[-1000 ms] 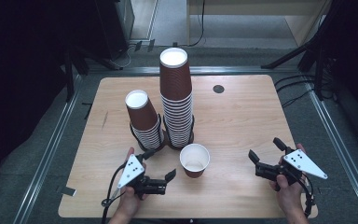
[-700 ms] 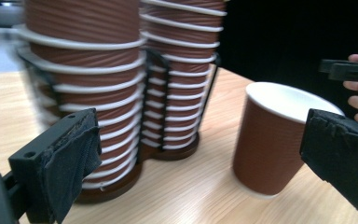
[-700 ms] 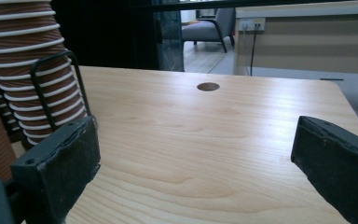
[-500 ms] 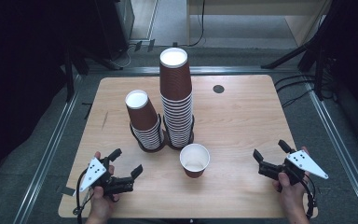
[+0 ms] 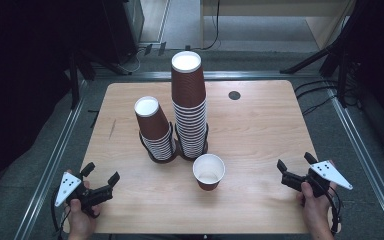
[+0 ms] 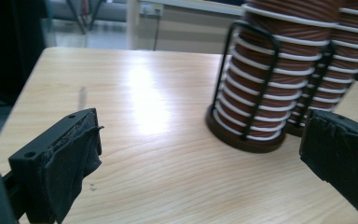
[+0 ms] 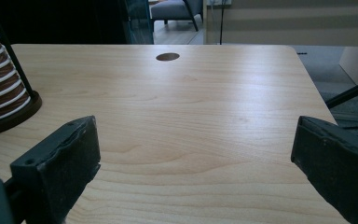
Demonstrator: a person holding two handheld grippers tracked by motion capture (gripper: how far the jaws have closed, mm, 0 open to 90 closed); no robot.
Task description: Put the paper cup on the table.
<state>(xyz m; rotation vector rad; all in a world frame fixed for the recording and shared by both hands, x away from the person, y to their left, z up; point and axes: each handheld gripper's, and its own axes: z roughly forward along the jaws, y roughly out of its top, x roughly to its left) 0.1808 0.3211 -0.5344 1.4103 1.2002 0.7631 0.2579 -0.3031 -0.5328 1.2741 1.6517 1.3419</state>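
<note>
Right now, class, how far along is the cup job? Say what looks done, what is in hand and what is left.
Done: one cup stands upright alone on the table, in front of the two racked stacks. In hand: nothing; the left tool and right tool are both open and empty near the table's front corners. Left: probably the many cups in both stacks.

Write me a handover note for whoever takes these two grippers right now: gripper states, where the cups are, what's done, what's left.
Left gripper: open, empty, at the near left corner of the wooden table.
Right gripper: open, empty, near the right edge.
Single brown paper cup: upright, white inside showing, standing alone just in front of the racks.
Short stack of brown paper cups and tall stack of brown paper cups: upside down in black wire racks, side by side mid-table.
Done: one cup stands apart from the stacks.
Left: probably more cups to handle; neither gripper is touching one.
</note>
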